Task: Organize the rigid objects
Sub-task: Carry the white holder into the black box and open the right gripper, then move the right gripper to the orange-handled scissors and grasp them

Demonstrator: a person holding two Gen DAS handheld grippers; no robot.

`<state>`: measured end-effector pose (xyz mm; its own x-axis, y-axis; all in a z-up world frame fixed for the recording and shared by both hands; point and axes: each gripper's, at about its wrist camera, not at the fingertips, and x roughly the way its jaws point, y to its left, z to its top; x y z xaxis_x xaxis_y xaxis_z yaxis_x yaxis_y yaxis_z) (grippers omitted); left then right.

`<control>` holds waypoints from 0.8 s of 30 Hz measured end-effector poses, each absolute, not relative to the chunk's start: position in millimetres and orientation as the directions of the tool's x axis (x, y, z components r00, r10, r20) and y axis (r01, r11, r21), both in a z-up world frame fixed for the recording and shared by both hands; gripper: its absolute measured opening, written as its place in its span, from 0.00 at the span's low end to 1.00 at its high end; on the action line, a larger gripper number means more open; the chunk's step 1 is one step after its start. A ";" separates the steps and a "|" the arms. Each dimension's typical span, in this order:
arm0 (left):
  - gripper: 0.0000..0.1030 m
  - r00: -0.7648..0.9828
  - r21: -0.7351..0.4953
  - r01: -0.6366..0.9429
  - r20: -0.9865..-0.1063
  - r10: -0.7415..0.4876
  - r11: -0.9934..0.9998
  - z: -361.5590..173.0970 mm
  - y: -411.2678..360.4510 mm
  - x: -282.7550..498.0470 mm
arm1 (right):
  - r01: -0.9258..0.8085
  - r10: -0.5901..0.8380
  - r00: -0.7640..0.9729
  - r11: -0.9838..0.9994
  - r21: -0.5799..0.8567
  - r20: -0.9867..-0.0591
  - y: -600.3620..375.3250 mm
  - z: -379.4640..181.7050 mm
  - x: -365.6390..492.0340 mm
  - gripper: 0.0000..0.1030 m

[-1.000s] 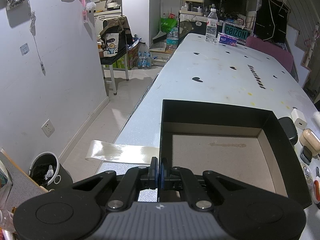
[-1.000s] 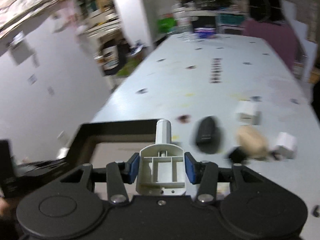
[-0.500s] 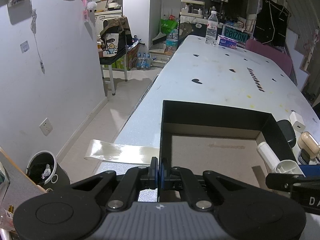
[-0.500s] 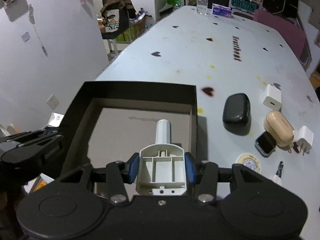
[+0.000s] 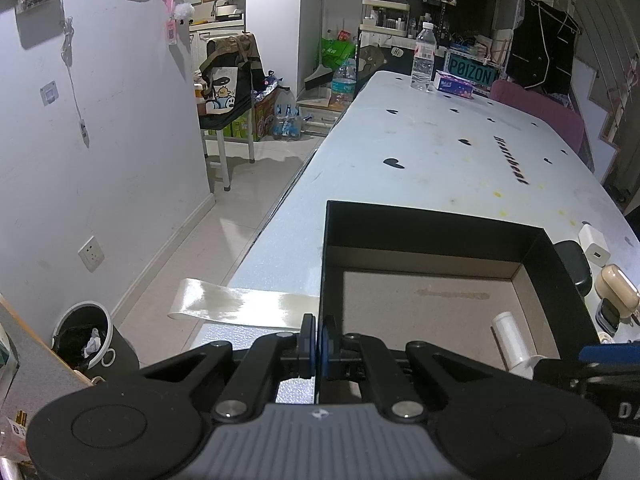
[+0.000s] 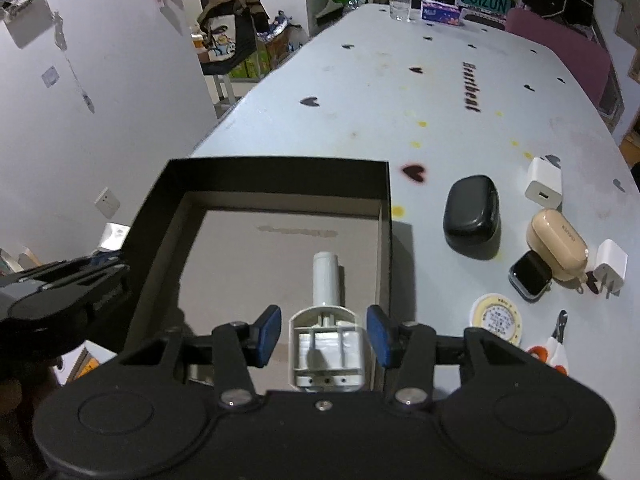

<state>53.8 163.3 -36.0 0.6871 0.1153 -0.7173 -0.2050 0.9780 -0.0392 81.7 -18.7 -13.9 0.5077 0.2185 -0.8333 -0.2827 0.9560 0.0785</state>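
From the left wrist view, the left gripper (image 5: 319, 344) has its jaws pressed together on the near-left wall of the black box (image 5: 420, 224), pinning it to the tabletop (image 5: 440, 152). Ahead and to the right of that gripper, inside the box, the round end of a white plastic part (image 5: 508, 334) pokes up from the cardboard floor, with the blue pad of the other gripper just beside it at the right edge. Beyond the box's right wall sit a black case (image 5: 576, 266), a white charger (image 5: 595, 245) and a beige earbud case (image 5: 614, 292).

From the right wrist view, the right gripper (image 6: 323, 334) hangs over the box with its jaws apart. The white plastic part (image 6: 326, 336) lies on the box floor between the pads, a visible gap on each side, so I judge it released. That makes one item put away. Well to the right of this gripper, seven things wait on the tabletop: the black case (image 6: 472, 216), two white chargers (image 6: 544, 184), the beige earbud case (image 6: 558, 244), a smartwatch (image 6: 530, 276), a tape roll (image 6: 496, 318) and small orange-handled scissors (image 6: 554, 344). Most of the job looks undone.
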 end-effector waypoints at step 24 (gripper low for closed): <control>0.03 0.687 -0.040 -0.206 -0.717 0.115 0.978 -36.7 163.6 53.5 | -0.280 0.258 0.611 0.955 0.101 -0.749 -69.0 25.5 52.1 0.86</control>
